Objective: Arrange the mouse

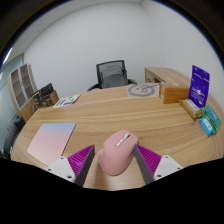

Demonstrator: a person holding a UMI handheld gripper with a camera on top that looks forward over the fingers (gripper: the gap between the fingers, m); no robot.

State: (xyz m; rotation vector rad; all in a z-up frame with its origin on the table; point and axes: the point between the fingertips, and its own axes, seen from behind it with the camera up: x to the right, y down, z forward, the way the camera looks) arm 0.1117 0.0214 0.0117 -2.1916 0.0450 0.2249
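Pink mouse (117,152) sits between gripper (113,163) pads, jaws apparently pinching flanks; light, rigid, slick shell — hold mid-sides.

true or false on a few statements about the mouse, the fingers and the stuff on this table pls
1. The mouse is pink. True.
2. The mouse lies far beyond the gripper, by the office chair. False: it sits between the two fingers, on the wooden table.
3. A pink mouse pad lies flat on the table beside the left finger. True.
4. The coiled cable lies on the mouse pad. False: it lies far across the table, near the wooden box.
5. The purple box lies flat. False: it stands upright.
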